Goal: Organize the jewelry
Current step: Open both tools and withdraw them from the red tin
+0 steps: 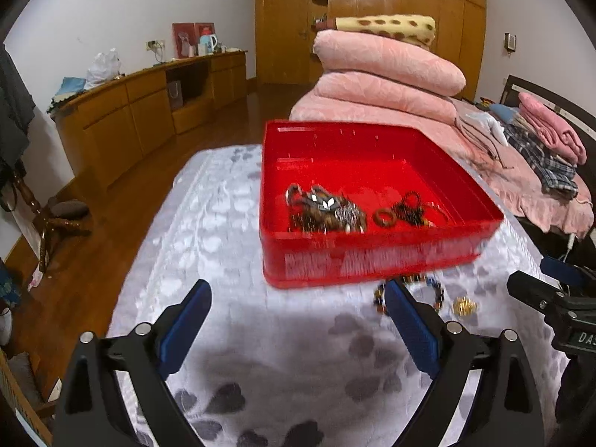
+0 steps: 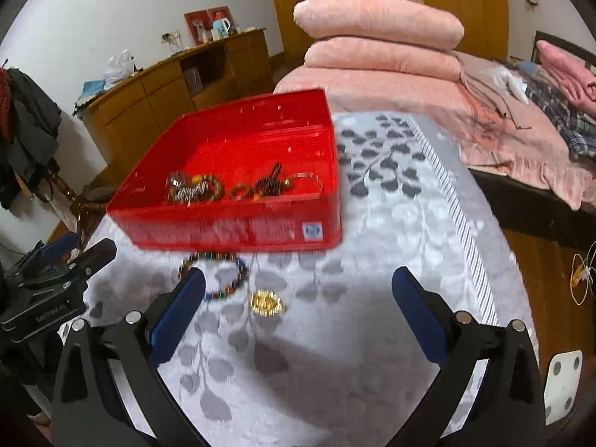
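Observation:
A red plastic box (image 1: 372, 260) stands on a grey leaf-patterned cloth (image 1: 290, 354) and holds a heap of dark bracelets and rings (image 1: 327, 210). The box also shows in the right wrist view (image 2: 231, 229). In front of the box lie a multicoloured bead bracelet (image 2: 234, 279) and a small gold piece (image 2: 266, 302); in the left wrist view the bracelet (image 1: 434, 290) and the gold piece (image 1: 463, 305) lie at the right. My left gripper (image 1: 298, 305) is open and empty, left of them. My right gripper (image 2: 298, 298) is open and empty, with the gold piece between its fingers' line.
A bed with stacked pink quilts (image 1: 387, 70) stands behind the table. A long wooden cabinet (image 1: 149, 104) runs along the left wall. The right gripper's body (image 1: 551, 305) shows at the right edge of the left wrist view. A white device (image 2: 562, 383) lies at the table's right edge.

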